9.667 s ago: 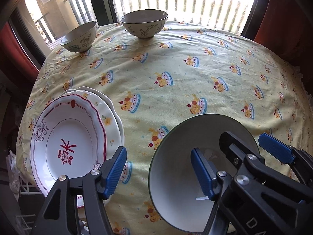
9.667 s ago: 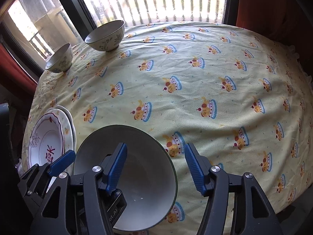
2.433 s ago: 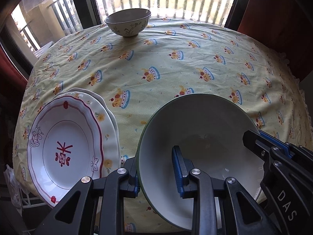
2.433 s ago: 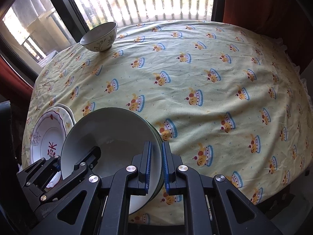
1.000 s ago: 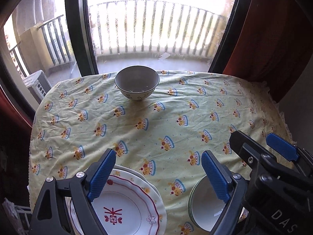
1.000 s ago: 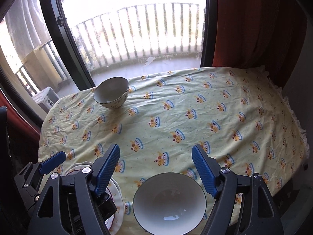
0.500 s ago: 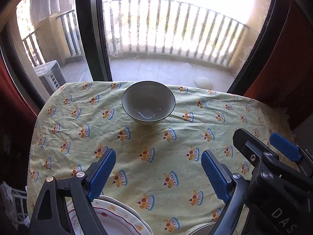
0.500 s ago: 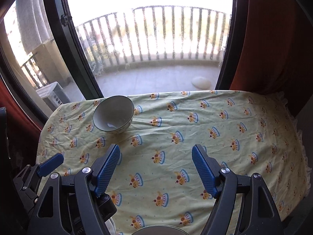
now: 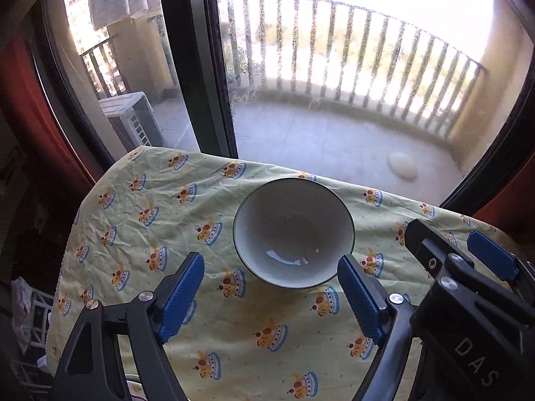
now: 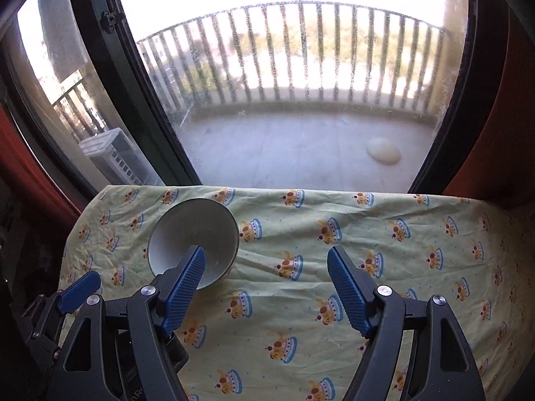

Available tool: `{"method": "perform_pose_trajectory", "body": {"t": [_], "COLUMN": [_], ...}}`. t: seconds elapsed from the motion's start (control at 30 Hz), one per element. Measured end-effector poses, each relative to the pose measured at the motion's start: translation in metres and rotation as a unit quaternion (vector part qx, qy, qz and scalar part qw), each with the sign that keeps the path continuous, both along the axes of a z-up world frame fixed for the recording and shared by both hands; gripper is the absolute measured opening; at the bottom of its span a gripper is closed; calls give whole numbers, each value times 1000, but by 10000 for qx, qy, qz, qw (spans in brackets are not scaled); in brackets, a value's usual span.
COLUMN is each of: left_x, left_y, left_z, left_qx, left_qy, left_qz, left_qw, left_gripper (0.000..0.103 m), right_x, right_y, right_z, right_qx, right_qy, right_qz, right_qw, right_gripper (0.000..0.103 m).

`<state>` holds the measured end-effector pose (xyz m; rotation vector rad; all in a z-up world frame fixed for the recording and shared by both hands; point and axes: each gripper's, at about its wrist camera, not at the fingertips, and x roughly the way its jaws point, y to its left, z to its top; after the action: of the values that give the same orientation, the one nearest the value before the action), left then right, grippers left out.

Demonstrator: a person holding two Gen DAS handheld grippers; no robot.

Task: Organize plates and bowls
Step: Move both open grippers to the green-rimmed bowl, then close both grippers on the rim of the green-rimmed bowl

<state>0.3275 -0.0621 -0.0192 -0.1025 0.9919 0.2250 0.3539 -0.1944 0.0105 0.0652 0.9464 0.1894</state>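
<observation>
Where the worktop (image 9: 234, 351) meets a large window, its yellow cloth printed with small crowned cakes runs up to the glass, a railed balcony beyond and red curtains at both sides. A white bowl (image 9: 293, 232) stands upright on the cloth near that far edge. The left gripper (image 9: 271, 295) hangs just short of it, jaws apart and just narrowing, nothing between them. The right gripper (image 10: 265, 289) is spread wide and empty, the bowl (image 10: 194, 237) partly behind its left finger. Only the left view shows the bowl's inside whole.

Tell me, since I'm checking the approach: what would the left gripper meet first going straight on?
Probably the bowl: it sits centred just beyond the left gripper, whose open jaws have just been closing, nothing between them.
</observation>
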Motion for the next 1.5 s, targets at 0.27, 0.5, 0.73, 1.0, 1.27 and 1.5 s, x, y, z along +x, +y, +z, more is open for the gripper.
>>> {"method": "perform_pose_trajectory", "body": {"t": [0.27,0.5,0.73,1.0,1.27,1.5], "left_x": [30,47,54,60,59,50], "left_y": [7,18,24,29,31,32], "left_z": [-25,-62,-78,-85,-86,-86], "left_qx": [111,-63,22,275,342,143], "left_qy": [90,384,465,513,598,657], "left_qz": [124,248,274,302,274,268], "left_qw": [9998,9989,9985,9978,9973,9974], "left_gripper": [78,67,48,30,25,25], "right_x": [42,66,77,86,81,72], "right_y": [15,30,46,55,60,62], "right_z": [-24,-64,-91,-105,-102,-95], "right_qx": [10,111,175,209,-44,-190], "right_qy": [169,524,727,799,653,564], "right_qz": [247,419,622,686,759,781], "right_qw": [9996,9977,9953,9942,9950,9952], "right_gripper": [72,56,38,16,15,15]}}
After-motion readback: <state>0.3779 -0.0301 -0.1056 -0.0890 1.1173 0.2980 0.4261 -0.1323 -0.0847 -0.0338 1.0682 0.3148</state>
